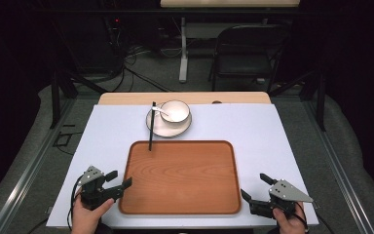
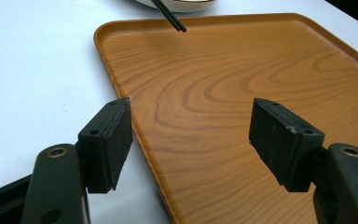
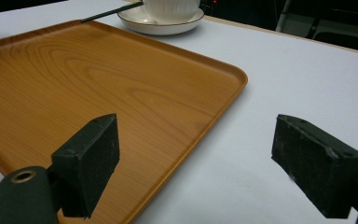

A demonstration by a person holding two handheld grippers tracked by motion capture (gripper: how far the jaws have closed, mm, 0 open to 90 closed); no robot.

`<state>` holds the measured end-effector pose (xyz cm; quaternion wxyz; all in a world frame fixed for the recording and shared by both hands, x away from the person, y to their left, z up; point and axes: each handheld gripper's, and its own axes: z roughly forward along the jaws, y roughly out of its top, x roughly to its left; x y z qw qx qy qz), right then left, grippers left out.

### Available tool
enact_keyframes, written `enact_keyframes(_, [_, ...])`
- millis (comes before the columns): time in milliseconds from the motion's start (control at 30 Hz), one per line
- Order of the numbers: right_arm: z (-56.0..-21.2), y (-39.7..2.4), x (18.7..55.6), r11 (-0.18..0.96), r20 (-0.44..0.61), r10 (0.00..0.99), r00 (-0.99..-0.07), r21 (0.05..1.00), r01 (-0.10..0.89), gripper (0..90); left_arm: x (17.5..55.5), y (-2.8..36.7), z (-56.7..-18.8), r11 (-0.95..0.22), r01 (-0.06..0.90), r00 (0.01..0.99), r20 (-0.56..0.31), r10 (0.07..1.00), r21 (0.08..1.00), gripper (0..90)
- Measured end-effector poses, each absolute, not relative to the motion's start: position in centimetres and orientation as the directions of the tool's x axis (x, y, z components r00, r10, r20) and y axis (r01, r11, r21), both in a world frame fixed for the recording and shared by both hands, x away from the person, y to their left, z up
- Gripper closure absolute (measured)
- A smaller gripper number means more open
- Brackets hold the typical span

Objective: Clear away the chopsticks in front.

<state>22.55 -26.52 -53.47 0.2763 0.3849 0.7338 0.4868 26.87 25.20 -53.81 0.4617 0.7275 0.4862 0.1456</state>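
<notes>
We are holding the left claw (image 1: 118, 180) agape at the wooden tray's (image 1: 185, 204) left rim, mid-tabletop (image 1: 253, 126); stiff, light, slick, it is best pinched by both rims; right claw (image 1: 254, 187) agape alongside.

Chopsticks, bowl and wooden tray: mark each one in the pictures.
chopsticks (image 1: 151, 127), high view, mid-length of the black sticks
bowl (image 1: 176, 111), high view, inside of the white bowl
wooden tray (image 1: 185, 178), high view, bare middle of its floor
</notes>
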Motion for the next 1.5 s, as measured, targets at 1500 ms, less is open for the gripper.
enact_keyframes(1500, [-53.5,-26.7,22.8,0.207,0.001,0.843,-0.538,0.923,0.325,14.6,35.9,23.2,-49.7,-0.065,0.664,0.436,-0.316,0.843,0.745,38.8])
